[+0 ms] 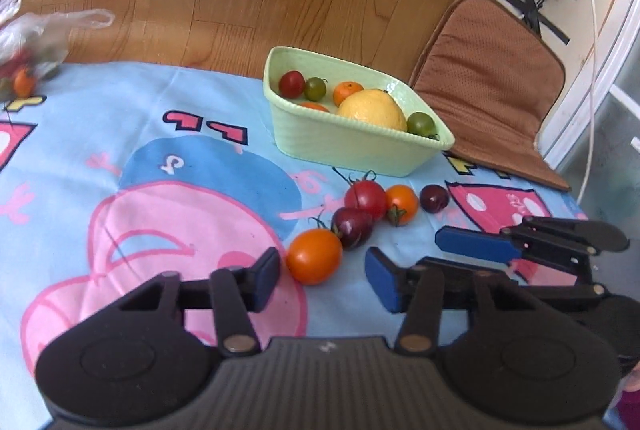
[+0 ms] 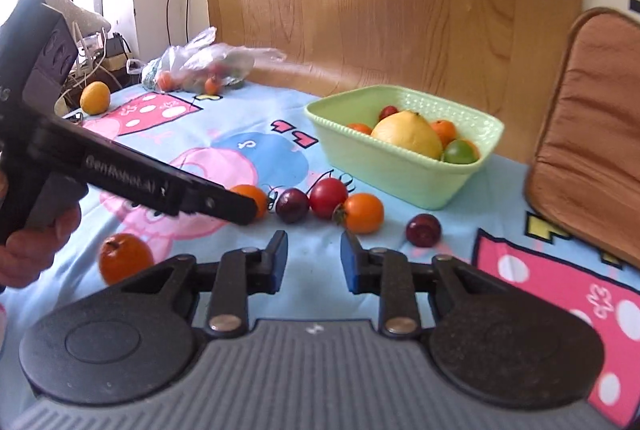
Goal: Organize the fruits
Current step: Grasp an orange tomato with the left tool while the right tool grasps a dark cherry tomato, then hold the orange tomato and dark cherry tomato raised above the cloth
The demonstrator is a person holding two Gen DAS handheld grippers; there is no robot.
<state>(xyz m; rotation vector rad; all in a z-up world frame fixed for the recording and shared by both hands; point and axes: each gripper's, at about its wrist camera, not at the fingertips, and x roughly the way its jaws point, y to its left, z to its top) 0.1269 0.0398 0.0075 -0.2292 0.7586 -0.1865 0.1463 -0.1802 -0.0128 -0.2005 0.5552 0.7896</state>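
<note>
Hovering: left gripper [image 1: 322, 276] low over the cartoon cloth [image 1: 120, 150], jaws apart, nothing pinched; orange tomato [image 1: 314, 256] sits in the gap just beside the left pad, contact unclear.
Right gripper: [image 2: 314, 260] jaws apart, empty, pointing at the loose fruit; in the left wrist view it lies at 4 o'clock [image 1: 476, 248].
Loose cluster: red tomato [image 1: 365, 198], small orange tomato [image 1: 401, 204], dark purple tomato [image 1: 352, 226], bunched and touching, at 12 o'clock from the left gripper.
Stray: second dark purple tomato [image 1: 434, 198], apart, at 3 o'clock from the cluster.
Basket: pale green basket [image 1: 360, 146] at 12 o'clock beyond the cluster; holds a lemon [image 1: 372, 110], mandarin [image 1: 347, 91], red and green tomatoes.
Near left: mandarin [image 2: 126, 257] on the cloth at 9 o'clock from the right gripper.
Far back: plastic bag [image 2: 200, 64] of fruit at 11 o'clock, yellow fruit [image 2: 95, 97] beside it.
Right edge: brown seat cushion [image 1: 488, 82] next to the basket, 2 o'clock.
Person: hand [image 2: 34, 250] on the left gripper's handle.
</note>
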